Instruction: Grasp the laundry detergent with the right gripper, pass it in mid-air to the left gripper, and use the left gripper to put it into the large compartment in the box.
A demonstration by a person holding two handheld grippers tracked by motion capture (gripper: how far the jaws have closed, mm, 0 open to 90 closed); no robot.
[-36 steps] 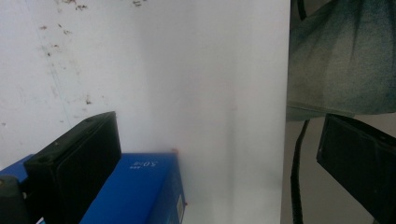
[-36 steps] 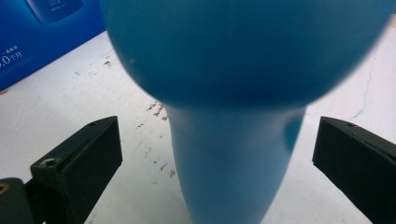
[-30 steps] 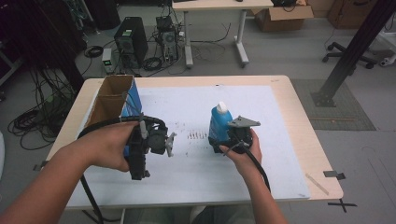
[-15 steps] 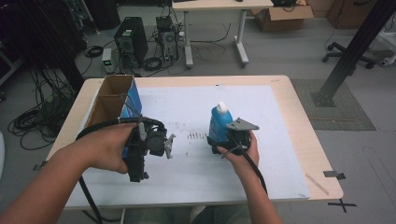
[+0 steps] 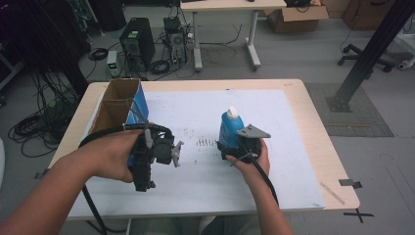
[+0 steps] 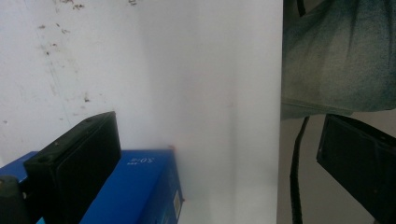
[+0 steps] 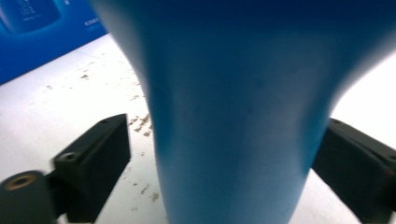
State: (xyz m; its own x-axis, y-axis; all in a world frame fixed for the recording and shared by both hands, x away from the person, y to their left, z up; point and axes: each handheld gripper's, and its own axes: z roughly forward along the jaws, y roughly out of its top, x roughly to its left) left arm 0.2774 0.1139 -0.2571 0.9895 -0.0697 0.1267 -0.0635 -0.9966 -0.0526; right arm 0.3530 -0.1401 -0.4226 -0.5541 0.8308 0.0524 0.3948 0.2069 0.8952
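Observation:
A blue bottle [image 5: 229, 128] with a white cap stands upright on the white sheet [image 5: 195, 110] right of centre. My right gripper [image 5: 235, 147] sits low at its near side, with one jaw on each side of the bottle [image 7: 243, 116]. A strip of table shows between the left jaw and the bottle, so the gripper [image 7: 229, 168] is open. My left gripper [image 5: 147, 181] is held over the near end of an open cardboard box [image 5: 115, 105] with a blue side. It points toward the table's near edge. Its jaws stand wide apart around nothing, and the box's blue corner [image 6: 135, 186] lies beside one jaw.
The white sheet covers most of the wooden table [image 5: 313, 147] and carries dark specks [image 5: 205, 142] between the two grippers. The table's near edge and the person's trousers [image 6: 336, 56] lie just beyond the left gripper. Desks, computers and cables stand on the floor behind.

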